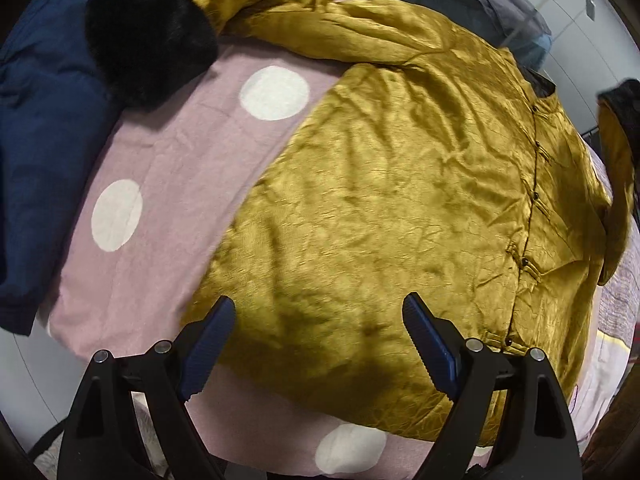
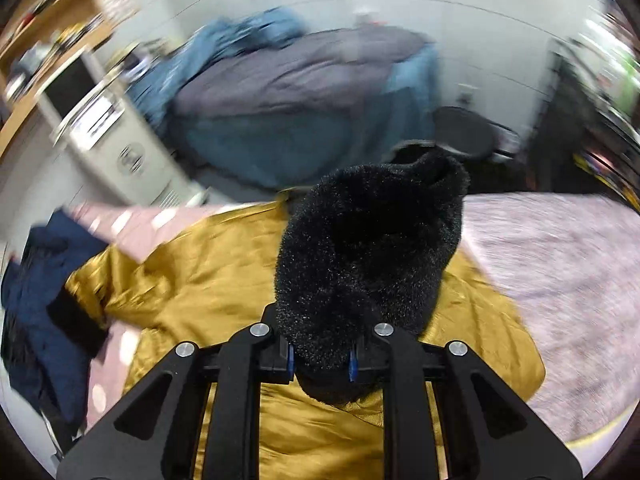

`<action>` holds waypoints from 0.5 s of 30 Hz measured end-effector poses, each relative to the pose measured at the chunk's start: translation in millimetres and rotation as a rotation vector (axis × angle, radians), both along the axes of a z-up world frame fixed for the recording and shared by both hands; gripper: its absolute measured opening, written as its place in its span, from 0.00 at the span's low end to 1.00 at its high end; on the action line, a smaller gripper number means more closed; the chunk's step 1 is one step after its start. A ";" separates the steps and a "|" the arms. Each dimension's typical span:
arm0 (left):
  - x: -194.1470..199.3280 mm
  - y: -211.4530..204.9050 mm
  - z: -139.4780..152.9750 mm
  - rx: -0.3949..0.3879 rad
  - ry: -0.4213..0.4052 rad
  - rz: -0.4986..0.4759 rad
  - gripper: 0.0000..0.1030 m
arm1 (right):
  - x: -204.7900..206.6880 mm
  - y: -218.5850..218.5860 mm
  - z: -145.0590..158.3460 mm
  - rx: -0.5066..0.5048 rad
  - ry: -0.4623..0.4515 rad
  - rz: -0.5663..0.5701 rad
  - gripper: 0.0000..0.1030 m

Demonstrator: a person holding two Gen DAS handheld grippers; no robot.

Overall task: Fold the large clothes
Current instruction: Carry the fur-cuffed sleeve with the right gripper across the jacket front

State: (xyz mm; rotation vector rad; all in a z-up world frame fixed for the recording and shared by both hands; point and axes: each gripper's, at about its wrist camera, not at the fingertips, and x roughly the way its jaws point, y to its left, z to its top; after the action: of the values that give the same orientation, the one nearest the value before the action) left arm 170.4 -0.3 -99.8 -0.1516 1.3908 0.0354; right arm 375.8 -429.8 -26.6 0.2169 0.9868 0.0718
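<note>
A golden satin jacket [image 1: 400,208] lies spread on a pink polka-dot blanket [image 1: 168,168], its button placket [image 1: 532,196] at the right. One sleeve runs to the upper left and ends in a black fur cuff [image 1: 148,40]. My left gripper [image 1: 320,312] is open and empty, hovering over the jacket's lower hem. My right gripper [image 2: 320,356] is shut on the other black fur cuff [image 2: 368,252] and holds it lifted above the jacket body [image 2: 208,280]. That raised sleeve shows at the right edge of the left wrist view [image 1: 616,176].
A navy garment [image 1: 40,120] lies on the blanket's left side, also in the right wrist view [image 2: 36,304]. A grey and blue pile of bedding [image 2: 296,92] sits beyond the table. A white cabinet [image 2: 120,152] stands at the left, a black chair [image 2: 468,132] behind.
</note>
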 end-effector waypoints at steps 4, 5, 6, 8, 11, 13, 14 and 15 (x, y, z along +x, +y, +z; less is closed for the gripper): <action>-7.3 18.9 -4.0 0.006 0.011 0.056 0.81 | 21.0 72.3 -15.1 -0.053 0.026 0.146 0.18; -8.7 21.4 -5.0 0.008 0.013 0.064 0.81 | 24.1 89.0 -19.9 -0.065 0.035 0.178 0.18; -10.3 24.0 -6.6 0.009 0.015 0.073 0.81 | 25.7 101.4 -24.7 -0.072 0.043 0.202 0.18; -12.5 30.2 -10.6 0.008 0.025 0.088 0.81 | 29.2 128.4 -33.8 -0.085 0.055 0.250 0.18; -12.7 33.1 -16.5 0.008 0.038 0.097 0.81 | 31.9 165.9 -49.4 -0.123 0.080 0.330 0.18; -11.0 31.6 -19.9 0.010 0.039 0.091 0.81 | 31.7 182.1 -62.1 -0.144 0.099 0.361 0.20; -10.2 30.4 -20.7 0.010 0.037 0.086 0.81 | 31.7 187.3 -68.3 -0.150 0.113 0.372 0.23; -9.1 28.4 -21.3 0.012 0.032 0.081 0.81 | 32.1 194.5 -75.9 -0.153 0.126 0.377 0.23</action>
State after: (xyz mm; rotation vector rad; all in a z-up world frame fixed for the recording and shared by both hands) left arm 161.3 28.2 -121.2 -0.1981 1.4161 0.1133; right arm 407.8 -235.3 -102.6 -0.1082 1.1441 0.3292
